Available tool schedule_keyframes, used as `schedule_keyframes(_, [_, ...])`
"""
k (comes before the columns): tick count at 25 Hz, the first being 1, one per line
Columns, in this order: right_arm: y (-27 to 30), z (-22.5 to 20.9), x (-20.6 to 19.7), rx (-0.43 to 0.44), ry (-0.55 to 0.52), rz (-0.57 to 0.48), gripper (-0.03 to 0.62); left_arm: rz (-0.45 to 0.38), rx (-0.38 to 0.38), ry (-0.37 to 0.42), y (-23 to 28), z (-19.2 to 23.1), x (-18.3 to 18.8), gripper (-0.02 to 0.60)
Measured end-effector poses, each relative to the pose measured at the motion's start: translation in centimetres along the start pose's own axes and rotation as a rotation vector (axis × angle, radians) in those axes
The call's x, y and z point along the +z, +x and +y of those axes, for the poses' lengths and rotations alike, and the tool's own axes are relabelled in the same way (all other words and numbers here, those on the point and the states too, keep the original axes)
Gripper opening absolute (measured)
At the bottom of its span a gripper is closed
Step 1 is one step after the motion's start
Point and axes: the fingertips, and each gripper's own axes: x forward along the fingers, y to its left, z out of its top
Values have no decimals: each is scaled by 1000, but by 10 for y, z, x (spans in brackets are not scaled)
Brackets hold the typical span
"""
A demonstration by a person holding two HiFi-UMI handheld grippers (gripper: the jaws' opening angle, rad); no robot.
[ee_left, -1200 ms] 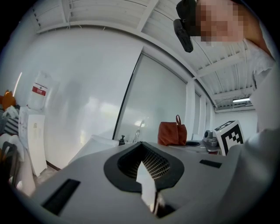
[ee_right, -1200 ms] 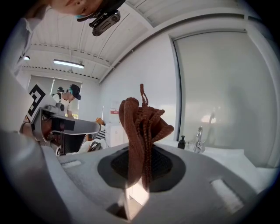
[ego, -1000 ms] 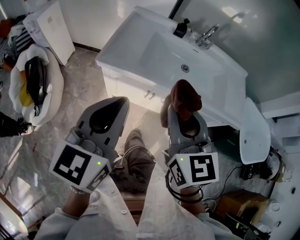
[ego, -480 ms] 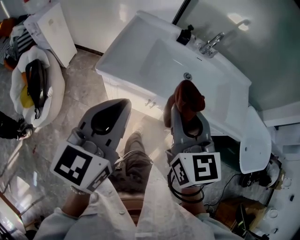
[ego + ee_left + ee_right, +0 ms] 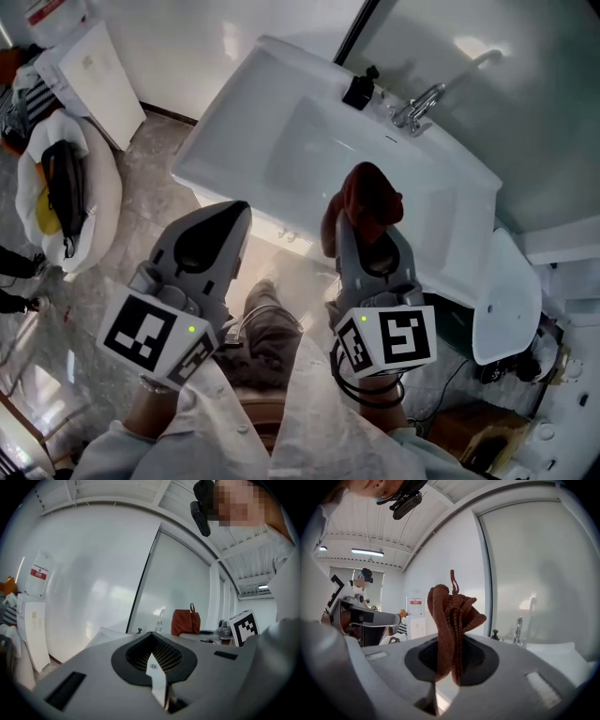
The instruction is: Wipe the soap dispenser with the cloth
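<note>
Coarse, rust-brown knitted cloth [image 5: 450, 620] stands out against the smooth, matt grey plastic of the right gripper [image 5: 364, 232]. The left gripper [image 5: 157, 665] has the same dull plastic shell, lined with finely ribbed black pads [image 5: 161, 652]. Beyond, the white sink [image 5: 281, 141] gleams like glazed ceramic. The faucet [image 5: 417, 101] is bright polished metal, the soap dispenser [image 5: 358, 86] looks like black plastic, and the floor [image 5: 155, 192] is glossy, veined stone.

Bunched rust cloth [image 5: 370, 194], upright black dispenser [image 5: 357, 88]
</note>
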Motion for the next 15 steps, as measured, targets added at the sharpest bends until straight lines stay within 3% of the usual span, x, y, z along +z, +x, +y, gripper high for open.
schedule_keyframes(15, [105, -89, 7, 67, 5, 19, 55, -26, 10, -3, 144, 33, 33, 5])
